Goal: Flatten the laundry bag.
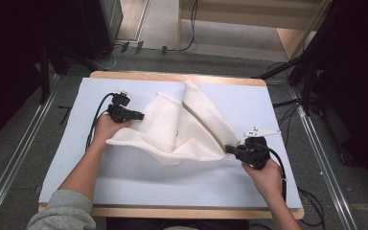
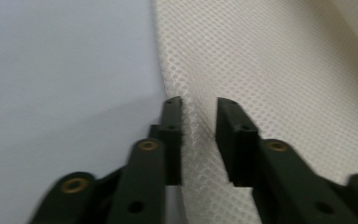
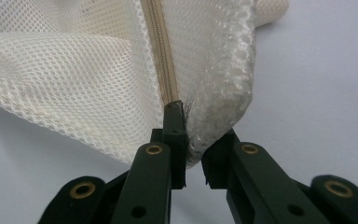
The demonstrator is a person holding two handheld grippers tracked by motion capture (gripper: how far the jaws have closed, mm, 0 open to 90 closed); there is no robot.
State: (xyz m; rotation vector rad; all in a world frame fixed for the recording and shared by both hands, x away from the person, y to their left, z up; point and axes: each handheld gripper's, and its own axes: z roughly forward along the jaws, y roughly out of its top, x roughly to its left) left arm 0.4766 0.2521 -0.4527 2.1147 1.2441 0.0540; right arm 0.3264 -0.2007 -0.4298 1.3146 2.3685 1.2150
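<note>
A white mesh bag [image 1: 172, 129] lies rumpled on the pale blue mat [image 1: 172, 184], with one fold standing up at the back. My left gripper [image 1: 141, 115] is at the bag's left edge. In the left gripper view its jaws [image 2: 199, 105] stand apart, open, with the mesh [image 2: 270, 70] running between them. My right gripper [image 1: 227, 149] is at the bag's near right corner. In the right gripper view it [image 3: 196, 126] is shut on the mesh [image 3: 65, 60], pinching the corner just beside the end of the beige zipper [image 3: 157, 42].
The mat covers a wooden table [image 1: 172, 75]. Bare mat lies in front of the bag and to its far right. Metal rails [image 1: 14, 158] run along both sides of the table. Cables and dark stands [image 1: 306, 72] crowd the floor behind it.
</note>
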